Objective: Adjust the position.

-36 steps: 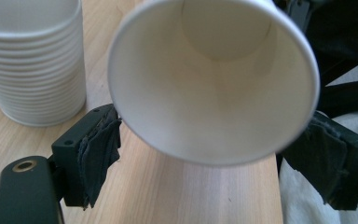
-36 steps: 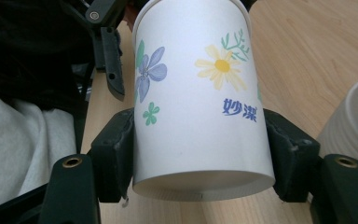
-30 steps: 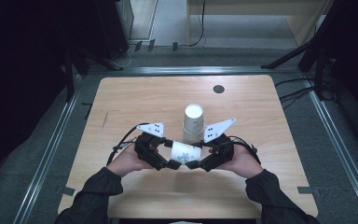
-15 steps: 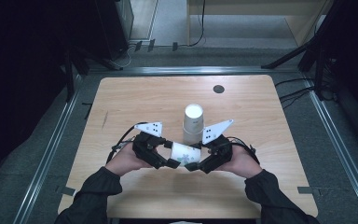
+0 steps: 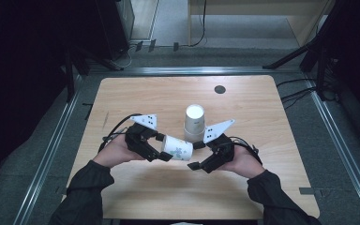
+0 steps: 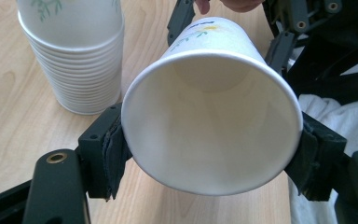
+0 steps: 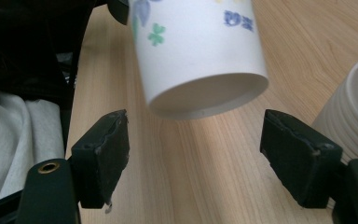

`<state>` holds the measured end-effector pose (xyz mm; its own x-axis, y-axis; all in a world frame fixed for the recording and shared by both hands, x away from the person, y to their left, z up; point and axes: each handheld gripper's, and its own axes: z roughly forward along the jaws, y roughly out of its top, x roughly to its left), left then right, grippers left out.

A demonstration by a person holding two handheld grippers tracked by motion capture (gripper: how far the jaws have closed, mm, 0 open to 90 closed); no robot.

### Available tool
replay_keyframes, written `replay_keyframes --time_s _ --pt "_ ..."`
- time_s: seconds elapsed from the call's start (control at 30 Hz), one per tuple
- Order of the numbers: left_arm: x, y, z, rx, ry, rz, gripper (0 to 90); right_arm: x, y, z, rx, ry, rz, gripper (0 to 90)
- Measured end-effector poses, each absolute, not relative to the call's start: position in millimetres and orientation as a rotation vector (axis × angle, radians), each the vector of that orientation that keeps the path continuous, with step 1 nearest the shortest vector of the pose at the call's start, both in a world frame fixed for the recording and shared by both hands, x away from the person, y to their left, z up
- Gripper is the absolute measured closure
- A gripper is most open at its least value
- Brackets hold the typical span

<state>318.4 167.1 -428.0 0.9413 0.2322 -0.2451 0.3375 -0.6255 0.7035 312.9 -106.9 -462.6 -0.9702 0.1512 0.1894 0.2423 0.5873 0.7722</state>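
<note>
**Cup passed to your left hand-held gripper**

Your forearms come in from the near edge of the light wooden counter [image 5: 272, 112] and angle toward each other, so both tools meet near the middle. Your left hand-held gripper [image 5: 161, 146] points right and slightly near, its pads pressed on either side of the rim of the white paper cup with a green leaf print [image 5: 178, 148]. The cup lies on its side in the air just above the counter, mouth toward your left hand and base toward your right.

Your right hand-held gripper [image 5: 196, 155] points left, level with the cup's base. Its jaws stand apart on either side of that base without touching it.

A second ago the right jaws were closed on the cup and the left jaws stood wide; since then the left ones have closed onto the rim and the right ones have just been opening. The cup now sits a little higher.

Just beyond the cup stands the stack of white paper cups, upside down [image 5: 194, 123].
</note>
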Motion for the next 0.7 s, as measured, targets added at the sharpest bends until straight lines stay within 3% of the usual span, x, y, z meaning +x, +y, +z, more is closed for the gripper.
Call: replay_keyframes --time_s 0.47,0.7 --pt "319.1 140.7 -418.7 2.567 0.296 -0.054 24.9 315.9 -104.9 -466.1 -0.356 -2.716 -1.352 25.5" --pt "316.7 130.1 -423.7 2.589 0.259 -0.079 24.8 315.2 -96.5 -472.4 -0.338 -2.709 -1.331 26.2"
